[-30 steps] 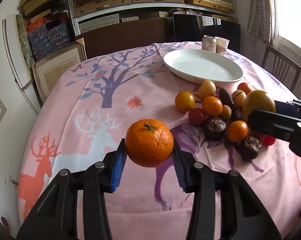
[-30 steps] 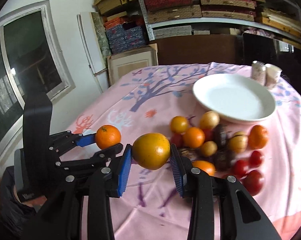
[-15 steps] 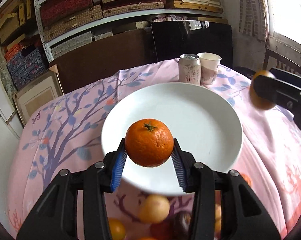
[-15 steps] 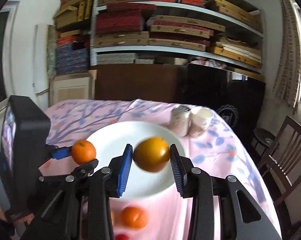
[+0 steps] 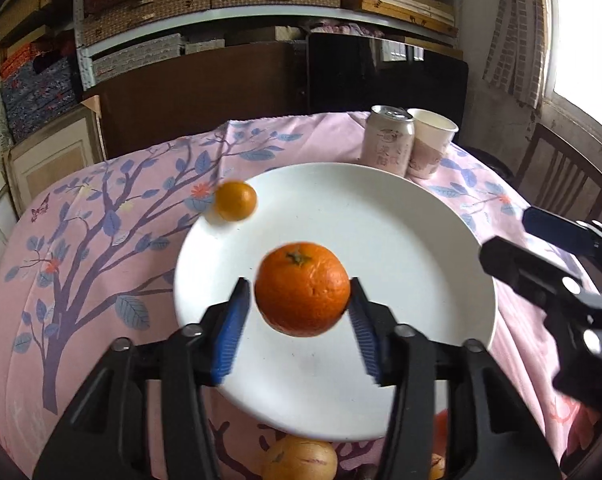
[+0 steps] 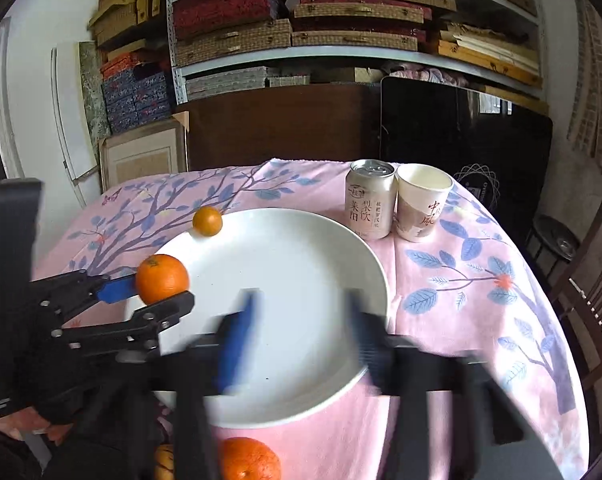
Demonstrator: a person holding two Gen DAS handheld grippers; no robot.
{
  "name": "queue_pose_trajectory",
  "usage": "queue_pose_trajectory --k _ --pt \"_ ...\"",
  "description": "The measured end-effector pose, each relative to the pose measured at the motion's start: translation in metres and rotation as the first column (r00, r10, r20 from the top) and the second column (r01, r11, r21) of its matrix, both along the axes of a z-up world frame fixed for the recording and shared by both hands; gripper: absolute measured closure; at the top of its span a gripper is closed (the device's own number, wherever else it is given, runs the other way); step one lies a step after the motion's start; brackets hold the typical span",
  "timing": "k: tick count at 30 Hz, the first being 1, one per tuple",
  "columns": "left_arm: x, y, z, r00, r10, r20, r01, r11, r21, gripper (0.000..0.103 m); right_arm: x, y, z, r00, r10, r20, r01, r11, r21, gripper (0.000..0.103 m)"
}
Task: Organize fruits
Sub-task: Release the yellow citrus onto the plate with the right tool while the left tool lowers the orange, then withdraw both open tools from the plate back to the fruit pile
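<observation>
Over the white plate [image 5: 421, 240] my left gripper [image 5: 299, 282] has its jaws opening. An orange [image 5: 302, 289] with a green stem hangs between them, clear of the left pad and close against the right one. In the right wrist view the same orange [image 6: 162, 279] shows between the left gripper's [image 6: 153, 296] fingers above the plate [image 6: 301, 260]. My right gripper [image 6: 301, 332] is blurred, its jaws opening with nothing between them. A smaller yellow-orange fruit [image 6: 207, 221] lies at the plate's far left rim, blurred in the left wrist view [image 5: 235, 201]. The right gripper [image 5: 505, 232] reaches in from the right.
A drink can [image 6: 370, 204] and a paper cup [image 6: 421, 204] stand just behind the plate. More fruit [image 5: 299, 460] lies on the pink cloth in front of the plate, among it an orange [image 6: 249, 460]. A wooden chair [image 6: 589, 300] stands at the right.
Both grippers carried their fruit from the pile to above the plate, then spread their jaws. The yellow-orange fruit left the right gripper and now lies at the plate's rim.
</observation>
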State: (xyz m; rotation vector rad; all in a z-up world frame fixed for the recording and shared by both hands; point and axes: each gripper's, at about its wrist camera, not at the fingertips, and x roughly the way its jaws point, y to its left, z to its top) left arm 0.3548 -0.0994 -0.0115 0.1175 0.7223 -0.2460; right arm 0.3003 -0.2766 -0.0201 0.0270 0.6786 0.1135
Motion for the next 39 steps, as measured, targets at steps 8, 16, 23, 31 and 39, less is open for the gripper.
queue_pose_trajectory --k 8,16,23,31,39 --pt "-0.017 -0.008 0.015 0.997 -0.070 0.033 0.069 0.997 0.030 0.006 -0.015 0.003 0.019 0.999 0.023 0.033 -0.021 0.998 -0.055 0.031" --pt "-0.060 0.041 0.033 0.999 -0.030 0.016 0.030 1.000 -0.009 0.005 -0.057 -0.010 0.026 1.000 0.007 -0.013 -0.008 0.999 -0.050 0.028" --pt "-0.107 0.064 0.010 0.997 -0.056 -0.043 0.062 0.988 0.144 0.005 -0.092 -0.025 -0.001 0.995 -0.002 -0.096 0.005 0.999 0.033 0.027" --pt "-0.167 0.066 -0.018 0.983 -0.146 -0.111 0.162 0.975 0.154 0.005 -0.148 -0.002 -0.025 0.984 0.080 -0.161 -0.080 0.997 0.003 0.020" --pt "-0.222 0.051 -0.029 0.968 -0.243 -0.065 0.251 0.946 0.206 0.005 -0.190 0.055 -0.044 0.962 0.176 -0.208 -0.210 0.966 -0.153 0.020"
